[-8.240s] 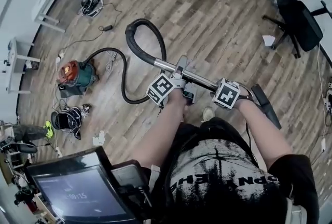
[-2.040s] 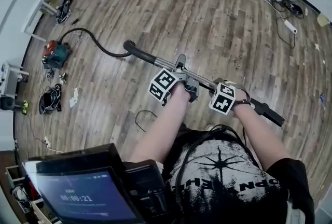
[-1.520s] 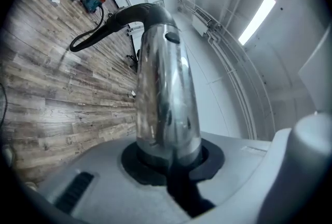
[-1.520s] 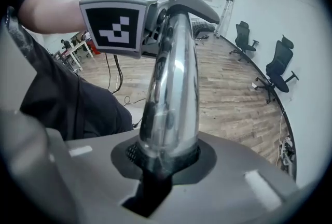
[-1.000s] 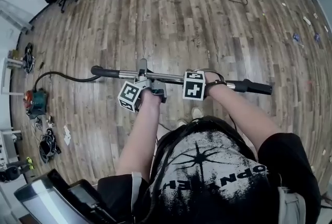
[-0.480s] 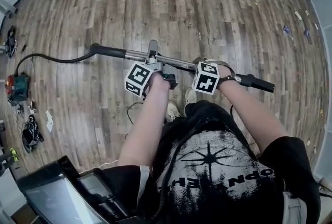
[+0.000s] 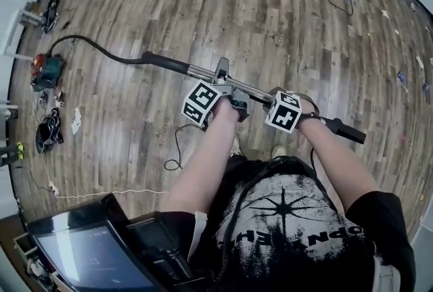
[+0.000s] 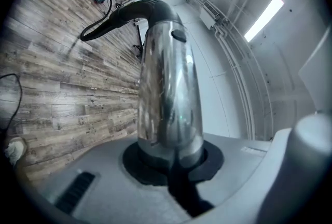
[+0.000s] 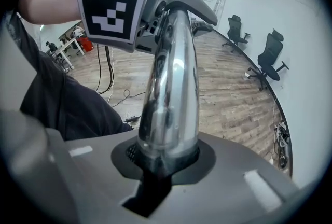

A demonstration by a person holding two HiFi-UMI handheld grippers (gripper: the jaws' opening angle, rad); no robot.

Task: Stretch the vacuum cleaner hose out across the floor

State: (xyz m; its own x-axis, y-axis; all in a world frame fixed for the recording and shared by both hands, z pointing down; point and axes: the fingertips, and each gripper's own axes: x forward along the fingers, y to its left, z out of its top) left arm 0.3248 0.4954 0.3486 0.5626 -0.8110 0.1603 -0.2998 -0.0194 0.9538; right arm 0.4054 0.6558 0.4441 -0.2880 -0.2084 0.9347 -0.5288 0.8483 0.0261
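Wood floor (image 7: pixel 270 27): wide run of bare boards ahead, little to snag on, though the hose should drag with some friction.

Hose (image 7: pixel 101 51): black and ribbed. It lies on the floor from the wand's curved black end out to the vacuum body at far left. One shallow bend is left, plus a small arch near the body, so I'd call it mostly paid out. Expect it to be soft and springy: it will flex, twist and try to recoil, and it carries no push, only pull. I wouldn't grab it directly, since the ribs squash and slip.

Metal wand (image 7: pixel 203 73): a chrome tube, rigid and smooth, held off the floor nearly level, with the dark end piece sticking out past the right hand. It's the sensible handle, as stiff metal passes the pull straight into the hose. Chrome is slick though, so it could rotate in the grip.

Vacuum body (image 7: pixel 46 71): a teal and red canister by the wall clutter. It's probably heavy enough to anchor a gentle pull, but a hard tug would likely roll it.

Left gripper (image 8: pixel 171 158): clamped on the wand, nearer the hose end, tube filling the narrow gap.

Right gripper (image 9: pixel 165 161): also closed around the wand, further toward the dark end. With two spaced grips, torque looks controlled.

Thin black cable (image 7: pixel 177 149): loose loop on the floor by the feet, a trip risk.
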